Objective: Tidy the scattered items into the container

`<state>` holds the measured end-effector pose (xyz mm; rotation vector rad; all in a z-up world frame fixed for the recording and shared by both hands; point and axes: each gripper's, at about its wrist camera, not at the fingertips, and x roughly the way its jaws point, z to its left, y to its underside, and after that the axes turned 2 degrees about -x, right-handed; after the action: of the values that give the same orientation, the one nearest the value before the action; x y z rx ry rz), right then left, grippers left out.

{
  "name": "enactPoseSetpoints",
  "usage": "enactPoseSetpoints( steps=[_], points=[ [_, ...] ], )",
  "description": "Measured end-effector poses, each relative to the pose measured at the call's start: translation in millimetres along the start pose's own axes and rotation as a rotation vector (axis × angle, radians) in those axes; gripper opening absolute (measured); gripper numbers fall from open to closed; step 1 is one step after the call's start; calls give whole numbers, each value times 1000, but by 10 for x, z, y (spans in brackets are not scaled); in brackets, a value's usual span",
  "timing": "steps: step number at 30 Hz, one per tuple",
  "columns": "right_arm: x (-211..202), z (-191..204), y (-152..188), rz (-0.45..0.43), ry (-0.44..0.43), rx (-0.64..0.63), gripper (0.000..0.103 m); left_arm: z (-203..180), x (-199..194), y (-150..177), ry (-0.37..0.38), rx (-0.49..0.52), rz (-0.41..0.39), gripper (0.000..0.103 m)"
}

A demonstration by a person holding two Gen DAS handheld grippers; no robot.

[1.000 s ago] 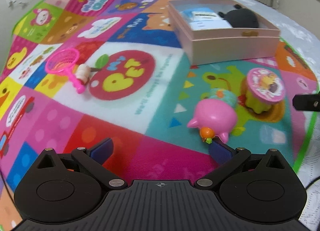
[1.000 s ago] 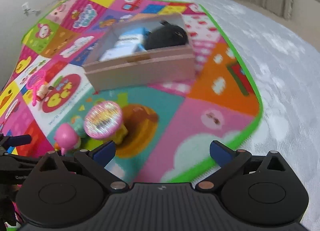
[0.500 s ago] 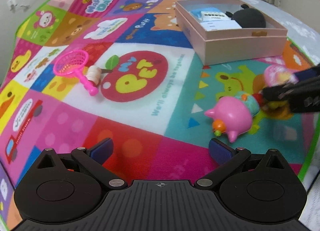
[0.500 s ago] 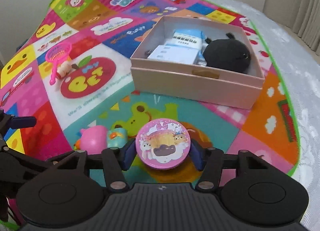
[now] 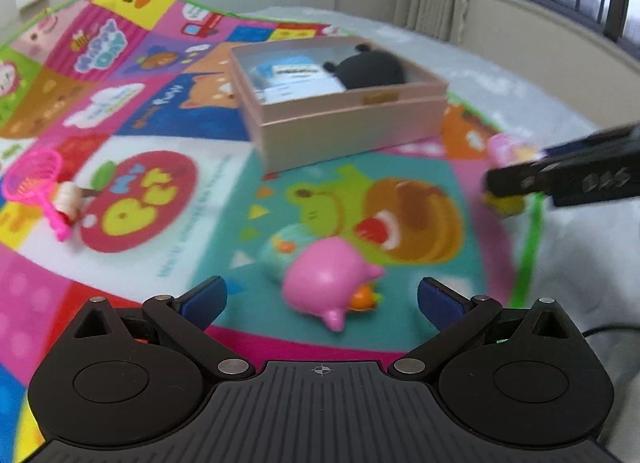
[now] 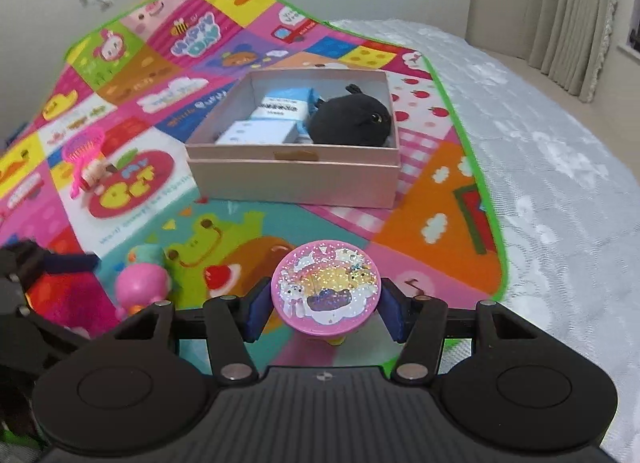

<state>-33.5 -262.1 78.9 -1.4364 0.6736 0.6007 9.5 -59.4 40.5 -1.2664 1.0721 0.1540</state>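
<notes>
1. A bed covered by a pale grey-white patterned bedspread [image 6: 552,167] carries everything.
2. Directly on it lies a bright patchwork play mat [image 6: 436,231] with a green border, printed with cartoon animals and a red apple.
3. A shallow pink box [image 6: 296,179] sits on the mat; places below are given from it.
4. Left of the box, well apart, lies a pink toy net [image 6: 82,151] with a small cream-and-brown toy [image 6: 94,173] touching it.
5. On the near-left side of the box, apart from it, a pink pig toy [image 5: 328,283] lies against a teal toy [image 5: 280,251].
</notes>
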Motion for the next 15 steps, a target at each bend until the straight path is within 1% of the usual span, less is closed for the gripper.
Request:
enactPoseSetpoints(
  steps=[4, 7, 9, 13, 15],
  points=[
    [17, 6, 29, -18, 2, -15, 56, -30, 35, -22, 4, -79, -28, 103],
    [70, -17, 40, -9, 6, 2, 56, 10, 123, -20, 27, -143, -33, 103],
    [103, -36, 50, 3, 2, 17, 56, 25, 169, -15, 27, -161, -37, 103],
    [123, -15, 69, 8, 7, 9, 56, 33, 196, 8, -28, -159, -45, 103],
    [118, 7, 76, 9, 3, 6, 56, 46, 199, 19, -44, -164, -47, 103]
  ],
)
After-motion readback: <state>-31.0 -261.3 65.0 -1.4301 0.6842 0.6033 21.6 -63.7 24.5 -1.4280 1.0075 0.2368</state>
